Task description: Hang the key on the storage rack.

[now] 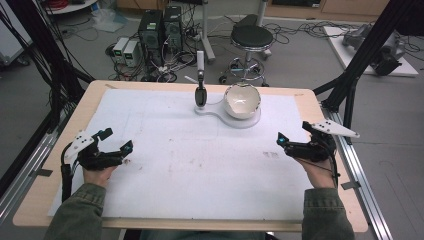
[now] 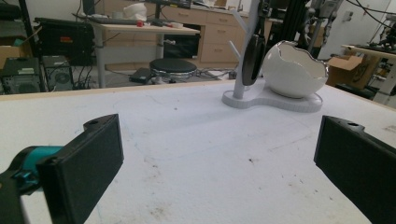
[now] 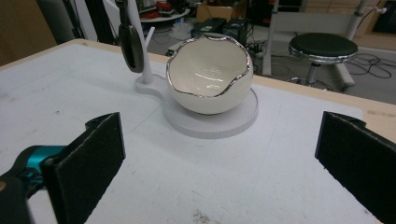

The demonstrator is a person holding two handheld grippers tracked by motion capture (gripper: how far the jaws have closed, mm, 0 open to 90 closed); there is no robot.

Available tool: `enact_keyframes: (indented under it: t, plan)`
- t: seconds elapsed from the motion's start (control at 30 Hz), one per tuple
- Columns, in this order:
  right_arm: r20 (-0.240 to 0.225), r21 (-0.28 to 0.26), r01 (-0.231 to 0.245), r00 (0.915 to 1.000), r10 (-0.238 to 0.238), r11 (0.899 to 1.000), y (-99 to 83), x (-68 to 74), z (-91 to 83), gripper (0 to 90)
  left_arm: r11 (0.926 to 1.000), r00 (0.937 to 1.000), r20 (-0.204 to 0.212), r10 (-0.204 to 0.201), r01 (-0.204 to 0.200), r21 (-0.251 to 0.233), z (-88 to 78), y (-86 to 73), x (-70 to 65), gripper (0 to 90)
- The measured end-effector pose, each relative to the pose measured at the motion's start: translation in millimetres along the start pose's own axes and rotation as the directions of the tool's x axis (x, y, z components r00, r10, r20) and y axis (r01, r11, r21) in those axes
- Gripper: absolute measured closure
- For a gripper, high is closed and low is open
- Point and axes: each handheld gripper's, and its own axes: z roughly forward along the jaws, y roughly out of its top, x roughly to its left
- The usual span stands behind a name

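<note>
Altogether two grippers, left (image 1: 116, 141) and right (image 1: 291, 136), fingers spread wide and empty, flank one eggshell bowl (image 1: 242, 100).

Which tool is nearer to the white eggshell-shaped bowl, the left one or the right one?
The right. The right tool is just in front of the bowl, slightly to its right. The left tool is farther, toward the table's left side. Both are open and hold nothing.

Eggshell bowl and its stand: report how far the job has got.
Nothing looks done: the eggshell bowl sits empty on the white stand, a dark object hanging from its post. In hand: nothing; left tool and right tool are open, apart from the stand. All handling remains.
</note>
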Motion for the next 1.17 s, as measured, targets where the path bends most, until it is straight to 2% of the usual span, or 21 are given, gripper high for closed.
enact_keyframes:
  t: [0.13,0.23,0.33,0.47,0.73,0.87,1.17]
  plan:
    - [-0.022,-0.045,0.001,0.9998,-0.002,0.999,-11.5,-2.5,-5.5,0.6,1.0000,1.0000,0.000,0.001,-0.001,0.002,0.0,0.0,-0.4,1.8]
    - [-0.015,-0.050,0.009,0.9998,-0.009,0.999,-20.5,-3.2,-8.9,0.6,1.0000,1.0000,-0.001,0.002,-0.002,0.001,-0.3,0.1,-0.6,1.8]
    - [-0.007,-0.050,-0.007,1.0000,0.006,0.999,-29.3,-6.3,-12.2,0.7,1.0000,1.0000,-0.001,0.005,-0.005,0.007,-0.1,-0.2,-0.3,1.8]
    - [-0.019,-0.079,-0.054,0.9984,0.052,0.995,-43.0,-10.5,-17.8,0.7,1.0000,1.0000,-0.001,0.005,-0.005,0.006,-0.1,-0.3,-0.6,1.8]
    - [0.017,-0.126,-0.069,0.9973,0.072,0.990,-71.9,-14.4,-24.9,0.7,0.9999,1.0000,0.001,0.007,-0.007,0.012,0.5,-0.7,-1.2,1.8]
    - [0.032,-0.115,-0.053,0.9979,0.057,0.992,-77.8,-14.3,-22.4,0.6,0.9999,1.0000,0.002,0.008,-0.008,0.015,0.4,-0.6,-1.1,1.8]
    - [0.024,-0.115,-0.066,0.9973,0.069,0.991,-77.6,-12.8,-24.7,0.6,0.9999,1.0000,0.002,0.004,-0.004,0.011,0.4,-0.6,-1.2,1.8]
